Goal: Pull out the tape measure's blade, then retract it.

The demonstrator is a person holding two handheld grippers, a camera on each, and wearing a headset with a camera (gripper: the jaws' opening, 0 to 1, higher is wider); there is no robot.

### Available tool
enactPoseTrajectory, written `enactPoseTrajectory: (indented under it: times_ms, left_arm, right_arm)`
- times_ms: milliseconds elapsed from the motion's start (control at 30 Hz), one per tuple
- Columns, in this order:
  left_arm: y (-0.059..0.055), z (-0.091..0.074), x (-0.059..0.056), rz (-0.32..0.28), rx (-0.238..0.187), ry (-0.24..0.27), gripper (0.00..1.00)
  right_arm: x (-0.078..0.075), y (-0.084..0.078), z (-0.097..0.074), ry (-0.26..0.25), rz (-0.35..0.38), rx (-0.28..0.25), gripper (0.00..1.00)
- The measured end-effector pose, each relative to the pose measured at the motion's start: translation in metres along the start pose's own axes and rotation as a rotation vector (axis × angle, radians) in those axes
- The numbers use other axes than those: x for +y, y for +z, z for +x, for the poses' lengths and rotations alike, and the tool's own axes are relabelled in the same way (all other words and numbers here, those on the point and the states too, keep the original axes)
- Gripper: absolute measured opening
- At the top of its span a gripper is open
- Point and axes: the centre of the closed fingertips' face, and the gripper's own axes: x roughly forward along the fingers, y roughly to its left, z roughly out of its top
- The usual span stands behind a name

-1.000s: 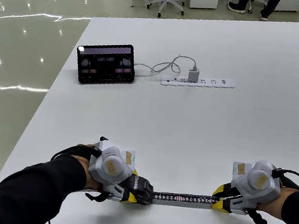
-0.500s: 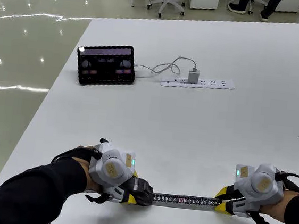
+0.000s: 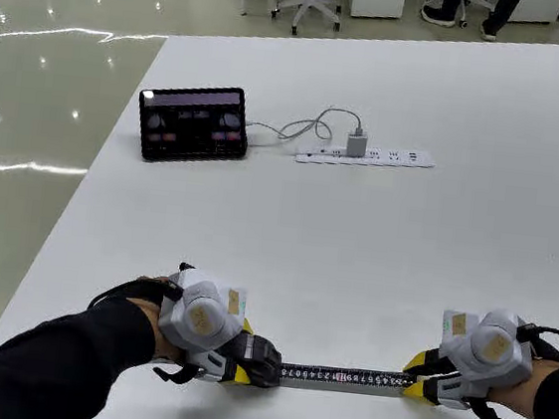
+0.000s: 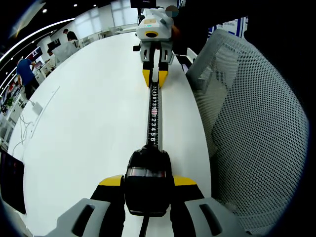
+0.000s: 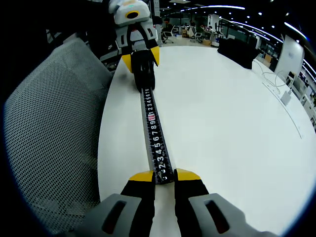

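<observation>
The white table [image 3: 357, 238] carries the tape measure near its front edge. The left tool [image 4: 148, 180] is clamped on the black tape measure case [image 3: 262, 359]. The right tool [image 5: 164, 176] pinches the end of the blade [image 3: 342, 377], which lies extended flat between them.

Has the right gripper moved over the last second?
Yes. The right gripper has shifted slightly to the right against the power strip, drawing out more blade.
</observation>
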Motion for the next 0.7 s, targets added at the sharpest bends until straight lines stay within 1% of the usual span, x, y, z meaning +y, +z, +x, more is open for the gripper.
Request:
enactPoseTrajectory:
  times_ms: [700]
  left_arm:
    - [0.0001, 0.0, 0.0013, -0.01, -0.008, 0.0, 0.31]
  right_arm:
    - [-0.0036, -0.0028, -0.0019, 0.004, -0.002, 0.005, 0.09]
